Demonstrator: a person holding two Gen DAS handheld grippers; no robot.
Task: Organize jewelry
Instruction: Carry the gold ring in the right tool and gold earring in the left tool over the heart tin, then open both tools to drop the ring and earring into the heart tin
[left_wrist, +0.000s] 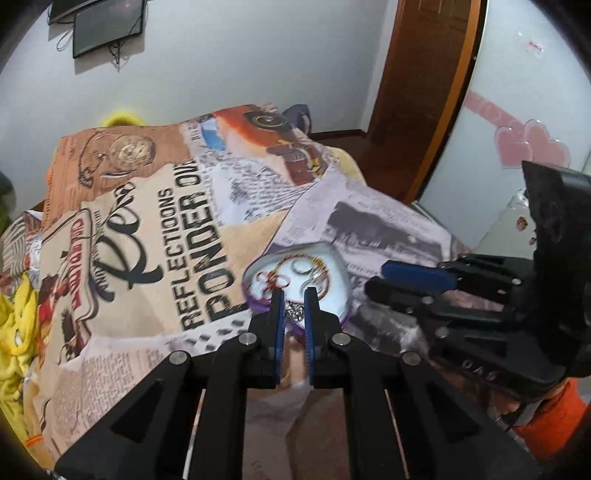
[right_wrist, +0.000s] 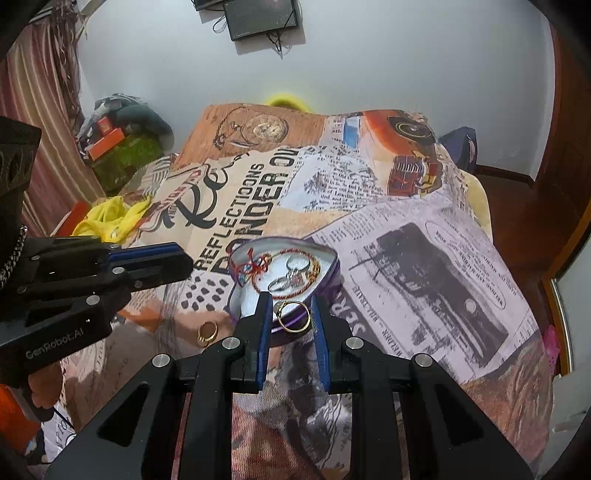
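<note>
Step in hand: loading loose pieces into the heart-shaped tin (right_wrist: 334, 266) on the bed.
Left gripper (left_wrist: 294, 295): jaws narrowly parted, pinching a small silver charm (left_wrist: 295, 314) over the tin's near edge.
Right gripper (right_wrist: 289, 301): jaws closed in on a thin gold ring (right_wrist: 293, 315), held just above the tin's near rim.
Tin contents: red cord bracelet (right_wrist: 258, 266), silver rings (right_wrist: 291, 273).
Outstanding: ribbed gold ring (right_wrist: 207, 333) on the printed bedspread (right_wrist: 424, 266), just left of the tin.
Next move, as judged: carry each piece forward past the rim, then spread the jaws.
Obstruction: the two grippers crowd one small opening; the soft bedspread may let the tin tip
</note>
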